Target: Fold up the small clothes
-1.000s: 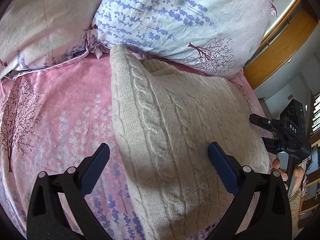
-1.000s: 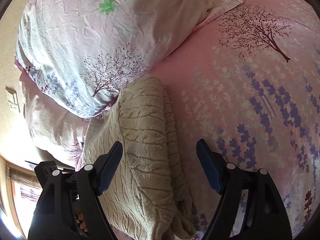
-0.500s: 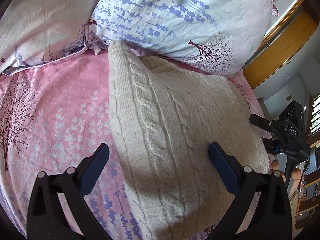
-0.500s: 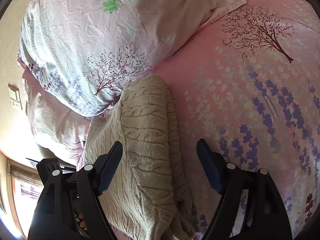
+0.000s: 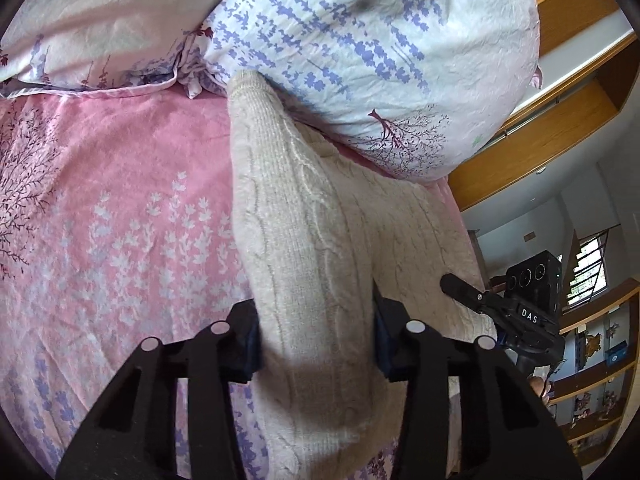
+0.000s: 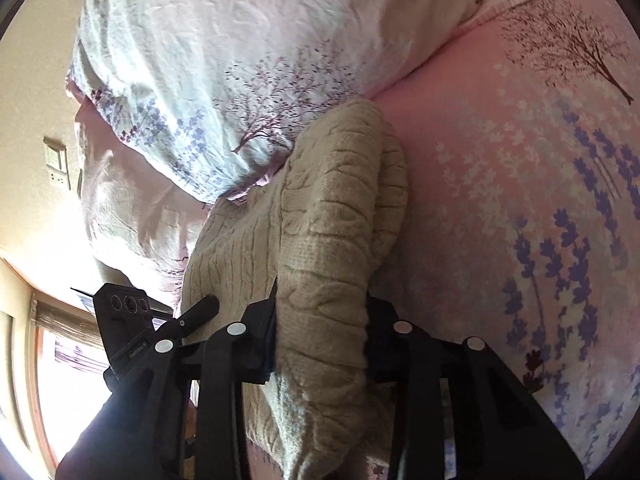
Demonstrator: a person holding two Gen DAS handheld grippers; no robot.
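A beige cable-knit sweater lies on the pink floral bed sheet, its far end against the pillows. My left gripper is shut on a bunched ridge of the sweater near its front edge. My right gripper is shut on the other side of the same sweater, pinching a thick fold. The right gripper also shows in the left wrist view at the right, and the left gripper shows in the right wrist view at the lower left.
Two floral pillows lie at the head of the bed, touching the sweater's far end. A wooden wardrobe and shelves stand beyond the bed's right side. A wall with switches is at the left.
Both grippers were open over the sweater; now both have closed on it, bunching the knit into raised folds between the fingers.
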